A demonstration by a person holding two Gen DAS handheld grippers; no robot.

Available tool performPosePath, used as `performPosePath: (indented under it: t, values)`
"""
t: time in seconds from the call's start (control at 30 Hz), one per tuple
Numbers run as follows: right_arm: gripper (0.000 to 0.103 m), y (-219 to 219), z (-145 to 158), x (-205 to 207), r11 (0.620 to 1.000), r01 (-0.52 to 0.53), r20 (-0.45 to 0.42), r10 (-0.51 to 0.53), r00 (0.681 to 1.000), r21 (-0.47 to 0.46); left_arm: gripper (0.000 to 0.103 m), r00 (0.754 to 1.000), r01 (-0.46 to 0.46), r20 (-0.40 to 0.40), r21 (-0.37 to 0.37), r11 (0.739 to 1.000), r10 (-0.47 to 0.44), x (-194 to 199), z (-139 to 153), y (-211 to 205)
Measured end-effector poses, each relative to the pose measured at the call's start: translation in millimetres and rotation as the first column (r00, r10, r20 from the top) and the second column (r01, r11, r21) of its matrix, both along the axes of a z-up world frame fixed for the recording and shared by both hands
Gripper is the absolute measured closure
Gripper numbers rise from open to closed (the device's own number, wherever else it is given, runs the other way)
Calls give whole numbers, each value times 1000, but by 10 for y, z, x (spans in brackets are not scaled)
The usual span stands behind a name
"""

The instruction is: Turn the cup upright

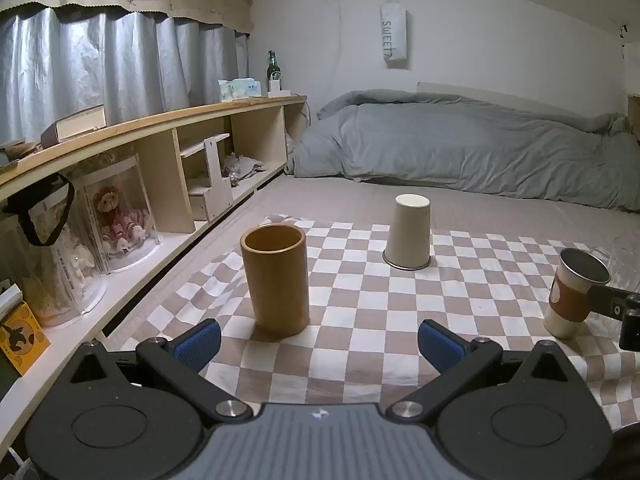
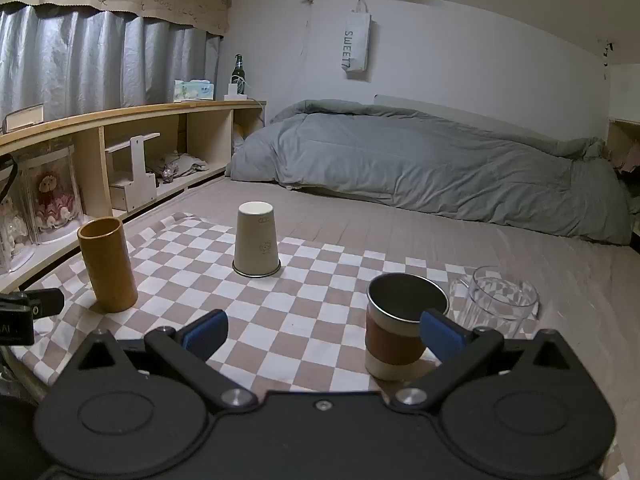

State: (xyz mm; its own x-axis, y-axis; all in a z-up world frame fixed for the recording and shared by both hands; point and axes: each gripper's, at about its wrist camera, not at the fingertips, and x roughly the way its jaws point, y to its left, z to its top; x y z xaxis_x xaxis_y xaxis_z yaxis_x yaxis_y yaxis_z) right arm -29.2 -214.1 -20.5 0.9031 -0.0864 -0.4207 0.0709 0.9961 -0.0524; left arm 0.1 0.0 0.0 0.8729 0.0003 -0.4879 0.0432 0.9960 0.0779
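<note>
A cream cup (image 1: 410,232) stands upside down, rim down, on the checkered cloth (image 1: 352,300); it also shows in the right wrist view (image 2: 256,240). A tan bamboo cup (image 1: 277,280) stands upright, just ahead of my left gripper (image 1: 318,344), which is open and empty. A steel cup with a brown sleeve (image 2: 400,328) stands upright, just inside the right finger of my open, empty right gripper (image 2: 324,334). That cup also shows in the left wrist view (image 1: 574,294).
A clear glass mug (image 2: 498,300) stands right of the sleeved cup. A wooden shelf (image 1: 160,168) with boxes runs along the left. A grey duvet (image 2: 420,168) lies piled at the back of the bed.
</note>
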Motion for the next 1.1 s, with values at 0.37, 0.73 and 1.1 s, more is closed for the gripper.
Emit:
performPosePath:
  t: [0.37,0.73,1.1]
  values:
    - [0,3,-2,1,1000,0,0,0,1000,4,0,1000,-2,-3,-12,1000,2,-25,5,-27]
    - [0,7,-3,7,1000,0,-2,0,1000,1,0,1000,-2,-4,-18,1000,2,-26,12,-9]
    - [0,8,-3,6,1000,0,-4,0,1000,1,0,1000,-3,-3,-19,1000,3,-26,14,-4]
